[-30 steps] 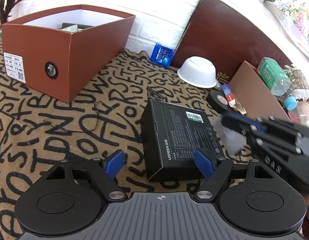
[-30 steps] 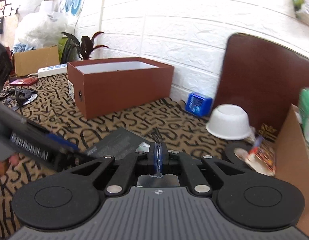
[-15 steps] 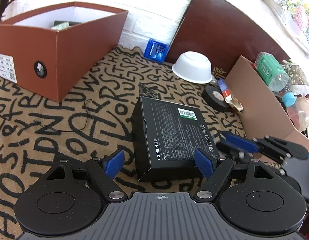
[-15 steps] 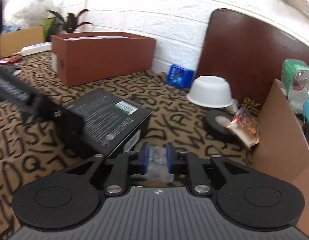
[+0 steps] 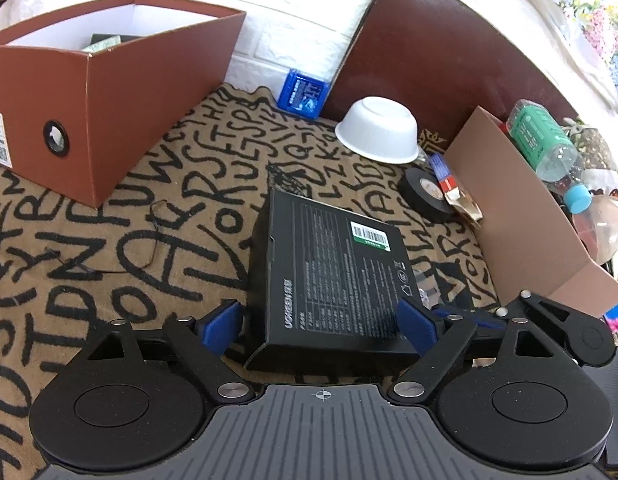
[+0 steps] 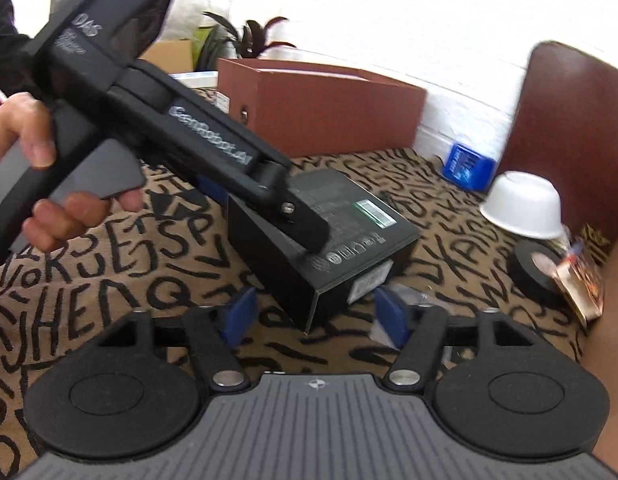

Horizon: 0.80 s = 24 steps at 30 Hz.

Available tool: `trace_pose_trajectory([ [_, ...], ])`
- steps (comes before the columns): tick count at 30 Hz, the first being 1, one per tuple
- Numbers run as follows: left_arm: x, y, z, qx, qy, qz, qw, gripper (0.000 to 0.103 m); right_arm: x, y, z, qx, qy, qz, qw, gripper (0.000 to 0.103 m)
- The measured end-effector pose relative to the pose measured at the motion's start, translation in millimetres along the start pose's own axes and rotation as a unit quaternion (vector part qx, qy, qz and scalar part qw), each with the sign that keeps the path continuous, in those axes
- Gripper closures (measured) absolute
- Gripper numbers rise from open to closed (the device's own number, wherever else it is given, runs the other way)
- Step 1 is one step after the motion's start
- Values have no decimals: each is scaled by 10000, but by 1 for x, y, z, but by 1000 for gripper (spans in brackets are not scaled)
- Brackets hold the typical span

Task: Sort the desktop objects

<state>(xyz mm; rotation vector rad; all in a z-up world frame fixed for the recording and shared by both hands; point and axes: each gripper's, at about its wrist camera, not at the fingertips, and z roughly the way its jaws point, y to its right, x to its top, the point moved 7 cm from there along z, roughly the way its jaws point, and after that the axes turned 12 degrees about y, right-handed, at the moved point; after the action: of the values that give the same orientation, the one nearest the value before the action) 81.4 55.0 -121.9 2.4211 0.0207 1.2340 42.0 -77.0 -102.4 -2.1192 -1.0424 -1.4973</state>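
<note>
Fingers of the left gripper [image 5: 321, 326] stand spread wide on either side of the near end of a black box [image 5: 333, 276], the blue pads close to its two long sides; whether they touch it I cannot tell. The box lies flat on the letter-printed cloth [image 5: 109, 240], barcode label up, about the middle of the cloth. The right gripper [image 6: 315, 314] is also spread open and holds nothing, its blue pads low over the cloth, flanking the near corner of the same black box [image 6: 349, 248] without touching it. In the right wrist view a hand [image 6: 49, 184] grips the handle of the left gripper, whose arm reaches down over the top of the box. Toward the far left corner of the cloth stands an open brown box [image 5: 109, 92] with some items inside. At the far edge, against the white wall, sits a small blue pack [image 5: 303, 94], and near it a white bowl [image 5: 377, 130] lies upside down. Just right of the bowl lies a roll of black tape [image 5: 425, 196], beside a cardboard flap [image 5: 521, 216] at the right edge, with a plastic bottle [image 5: 549, 152] behind it.
</note>
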Motion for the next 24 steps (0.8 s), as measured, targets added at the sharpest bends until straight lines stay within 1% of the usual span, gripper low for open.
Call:
trace_pose_trajectory([
  [2, 1, 0, 3, -81, -41, 0, 10000, 17, 1, 2, 6, -111, -8, -42, 9999, 25],
  [3, 2, -1, 4, -94, -32, -6, 10000, 23, 2, 3, 10, -125, -5, -21, 9999, 25],
  [5, 4, -2, 6, -117, -20, -55, 9999, 23, 3, 3, 17, -111, 3, 10, 9999, 25],
  [6, 4, -3, 7, -126, -20, -83, 9999, 18, 3, 3, 20, -130, -20, 14, 9999, 25],
  [7, 4, -3, 8, -127, -18, -108, 9999, 17, 3, 4, 22, -152, -32, 27, 9999, 25],
  [8, 4, -4, 9, -138, -35, -141, 9998, 18, 3, 4, 24, -167, -47, 71, 9998, 25],
  [9, 3, -4, 11, -142, -52, -163, 9998, 22, 3, 6, 26, -199, -88, 155, 9996, 26],
  [14, 5, -1, 3, 12, 56, 22, 10000, 24, 8, 3, 25, -262, -187, 222, 9992, 30],
  [18, 12, -5, -13, 46, 231, -81, 9997, 28, 18, 0, 21, -264, -137, 369, 9989, 33],
  [20, 19, -7, -22, 64, 351, -111, 9993, 28, 28, -5, 19, -285, -96, 275, 9992, 33],
  [24, 48, -9, -46, 79, 839, -98, 9964, 28, 65, -11, 18, -379, 180, 50, 9991, 33],
])
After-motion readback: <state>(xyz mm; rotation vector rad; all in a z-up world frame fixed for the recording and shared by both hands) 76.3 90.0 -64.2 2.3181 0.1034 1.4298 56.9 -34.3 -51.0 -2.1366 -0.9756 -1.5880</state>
